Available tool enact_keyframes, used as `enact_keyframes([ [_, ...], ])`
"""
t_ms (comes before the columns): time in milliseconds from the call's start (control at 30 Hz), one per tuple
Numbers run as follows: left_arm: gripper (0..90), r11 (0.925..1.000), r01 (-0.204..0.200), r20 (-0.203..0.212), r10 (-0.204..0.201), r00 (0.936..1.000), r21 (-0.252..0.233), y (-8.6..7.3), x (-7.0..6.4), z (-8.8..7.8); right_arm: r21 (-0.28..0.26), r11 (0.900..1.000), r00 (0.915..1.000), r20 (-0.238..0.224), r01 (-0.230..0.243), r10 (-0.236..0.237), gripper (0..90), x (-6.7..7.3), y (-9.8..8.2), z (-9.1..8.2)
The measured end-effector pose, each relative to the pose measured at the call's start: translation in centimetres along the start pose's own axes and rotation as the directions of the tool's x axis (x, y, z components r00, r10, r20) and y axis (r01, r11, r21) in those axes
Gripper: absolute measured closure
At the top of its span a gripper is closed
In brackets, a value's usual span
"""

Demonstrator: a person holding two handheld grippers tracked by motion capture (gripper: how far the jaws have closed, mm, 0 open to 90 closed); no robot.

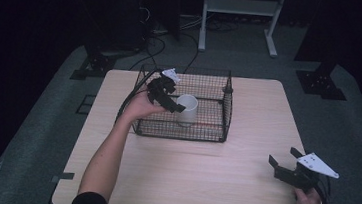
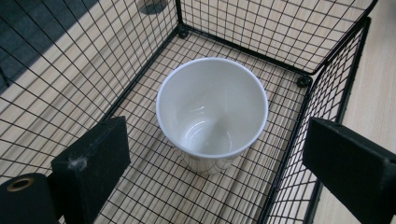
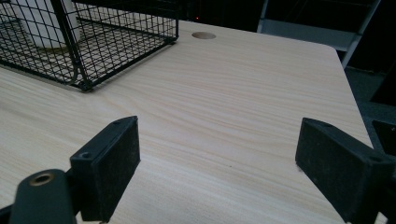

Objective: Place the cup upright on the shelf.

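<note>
A white cup [image 1: 187, 108] stands upright and empty inside a black wire basket [image 1: 181, 134] on the far half of the wooden table [image 1: 186, 188]. My left gripper [image 1: 173, 99] hangs over the basket's left part, just above and left of the cup. In the left gripper view the cup [image 2: 212, 109] sits on the basket's mesh floor [image 2: 154, 186] beyond the jaws. The left gripper [image 2: 215, 140] is open and touches nothing. My right gripper [image 1: 284, 158] rests low near the table's right front corner. It is open [image 3: 217, 140] over bare wood, with the basket [image 3: 93, 51] far off.
A round cable hole [image 3: 203, 35] lies in the tabletop behind the basket. Beyond the table stand a white shelf frame [image 1: 241, 7], floor cables [image 1: 159, 44] and a dark stand base [image 1: 321, 83]. The table's right edge [image 1: 309, 159] runs close to the right gripper.
</note>
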State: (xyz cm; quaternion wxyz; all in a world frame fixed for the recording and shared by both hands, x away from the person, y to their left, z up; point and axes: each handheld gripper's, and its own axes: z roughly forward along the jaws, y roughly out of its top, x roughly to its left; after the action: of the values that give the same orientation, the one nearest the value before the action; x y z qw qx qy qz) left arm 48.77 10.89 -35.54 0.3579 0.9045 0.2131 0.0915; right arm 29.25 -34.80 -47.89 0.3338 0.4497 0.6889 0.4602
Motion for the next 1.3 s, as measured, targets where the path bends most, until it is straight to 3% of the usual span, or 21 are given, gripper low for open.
enact_keyframes([
  [233, 6.9, 0.9996, -0.011, -0.024, 0.011, 0.9997, -0.027, -0.5, -0.8, -1.0, -0.001, 1.0, 1.0, -0.001, -0.001, 0.001, 13.0, 0.0, 0.0, 0.0],
  [433, 6.9, 0.9995, -0.026, -0.036, 0.025, 0.999, -0.02, -0.4, -1.5, -2.0, -0.002, 1.0, 1.0, -0.002, -0.001, 0.001, 13.1, 0.0, 0.0, 0.0],
  [700, 6.9, 0.9978, -0.032, -0.052, 0.029, 0.9982, -0.058, -1.4, -2.9, -3.2, -0.003, 1.0, 1.0, -0.004, 0.002, -0.002, 13.1, 0.0, 0.0, 0.0],
  [1300, 6.9, 0.9857, -0.074, -0.085, 0.061, 0.9945, -0.152, -3.4, -6.5, -6.5, -0.003, 1.0, 1.0, -0.004, -0.006, 0.006, 13.1, -0.1, 0.0, 0.0],
])
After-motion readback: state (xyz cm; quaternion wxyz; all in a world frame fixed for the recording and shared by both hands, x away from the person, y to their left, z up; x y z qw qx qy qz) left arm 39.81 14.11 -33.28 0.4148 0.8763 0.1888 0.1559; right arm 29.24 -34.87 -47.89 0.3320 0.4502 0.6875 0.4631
